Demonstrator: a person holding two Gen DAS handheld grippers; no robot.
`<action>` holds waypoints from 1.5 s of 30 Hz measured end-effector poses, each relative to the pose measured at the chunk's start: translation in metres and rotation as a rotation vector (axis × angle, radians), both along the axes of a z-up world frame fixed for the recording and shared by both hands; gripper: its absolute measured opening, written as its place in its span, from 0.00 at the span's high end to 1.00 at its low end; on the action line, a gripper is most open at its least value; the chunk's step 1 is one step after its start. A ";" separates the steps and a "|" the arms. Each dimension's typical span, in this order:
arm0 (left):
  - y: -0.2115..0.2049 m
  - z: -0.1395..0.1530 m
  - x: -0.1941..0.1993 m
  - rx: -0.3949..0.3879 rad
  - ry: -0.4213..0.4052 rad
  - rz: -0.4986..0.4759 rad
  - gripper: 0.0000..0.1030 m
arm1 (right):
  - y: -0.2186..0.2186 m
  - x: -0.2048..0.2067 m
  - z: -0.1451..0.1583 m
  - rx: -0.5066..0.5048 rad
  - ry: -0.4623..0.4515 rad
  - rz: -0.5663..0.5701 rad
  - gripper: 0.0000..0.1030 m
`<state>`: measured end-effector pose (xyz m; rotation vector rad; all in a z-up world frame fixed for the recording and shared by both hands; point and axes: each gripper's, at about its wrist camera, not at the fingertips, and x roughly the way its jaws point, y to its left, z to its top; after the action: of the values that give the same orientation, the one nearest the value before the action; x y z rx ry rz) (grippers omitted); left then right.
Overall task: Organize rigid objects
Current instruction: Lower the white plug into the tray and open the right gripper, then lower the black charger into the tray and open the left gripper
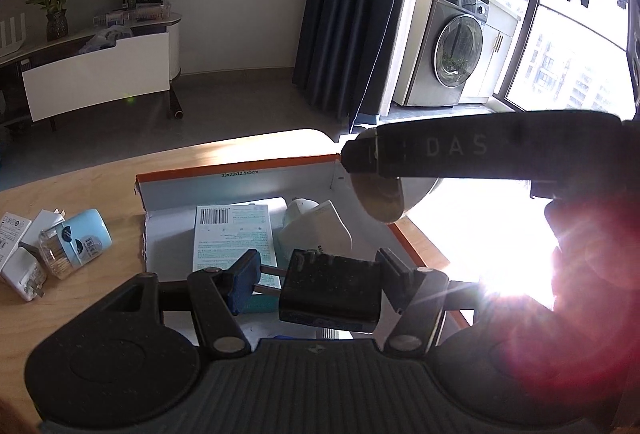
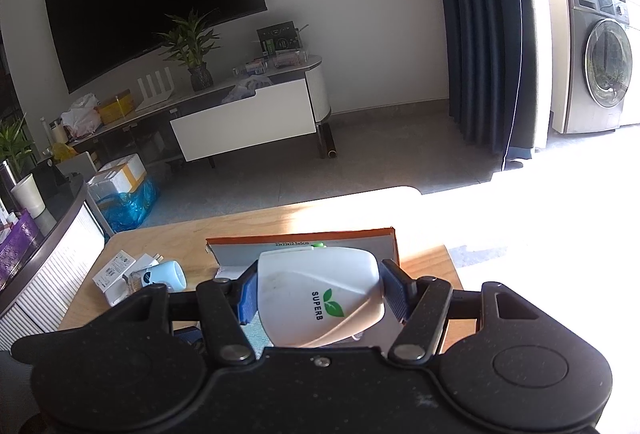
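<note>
Placement over the open box [image 1: 240,182]: with left tool [image 1: 320,282] clamped on the black charger [image 1: 332,290] and right tool [image 2: 320,294] on the white SUPERB bottle [image 2: 320,298], lower each gently into bare floor at 12 o'clock, avoiding the leaflet [image 1: 232,230].

The plug adapter [image 1: 330,292] was black. The container [image 2: 320,298] was white with a green leaf mark and dark lettering. The cardboard box [image 1: 240,170] had an orange rim and pale grey walls. The bench [image 1: 80,174] was light wood. The small jar [image 1: 82,238] was pale blue.
</note>
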<state>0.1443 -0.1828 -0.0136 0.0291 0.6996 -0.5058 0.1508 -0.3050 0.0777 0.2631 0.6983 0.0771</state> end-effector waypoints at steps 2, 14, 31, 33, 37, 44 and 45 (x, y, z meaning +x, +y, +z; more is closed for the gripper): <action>-0.002 -0.002 0.000 -0.003 0.006 -0.006 0.38 | 0.001 0.006 -0.002 -0.008 0.005 0.003 0.28; -0.012 -0.013 0.004 -0.043 0.064 -0.053 0.38 | -0.006 0.037 -0.011 -0.018 -0.019 -0.013 0.28; 0.015 0.008 -0.007 -0.003 0.000 0.062 0.21 | -0.010 0.002 0.016 -0.015 -0.101 -0.019 0.16; 0.025 0.011 -0.006 0.009 -0.001 0.102 0.18 | -0.005 0.001 0.016 -0.018 -0.097 -0.008 0.15; 0.047 0.014 -0.004 0.042 -0.005 0.176 0.13 | 0.007 -0.002 0.014 -0.011 -0.091 0.009 0.14; 0.089 0.017 -0.005 0.074 -0.001 0.287 0.09 | 0.033 -0.004 0.012 -0.005 -0.074 0.058 0.13; 0.096 0.017 -0.006 0.075 0.000 0.305 0.09 | 0.038 -0.004 0.011 -0.003 -0.072 0.066 0.13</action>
<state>0.1383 -0.0868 0.0035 -0.0075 0.7077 -0.1876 0.1467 -0.2672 0.0891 0.2327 0.6354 0.1479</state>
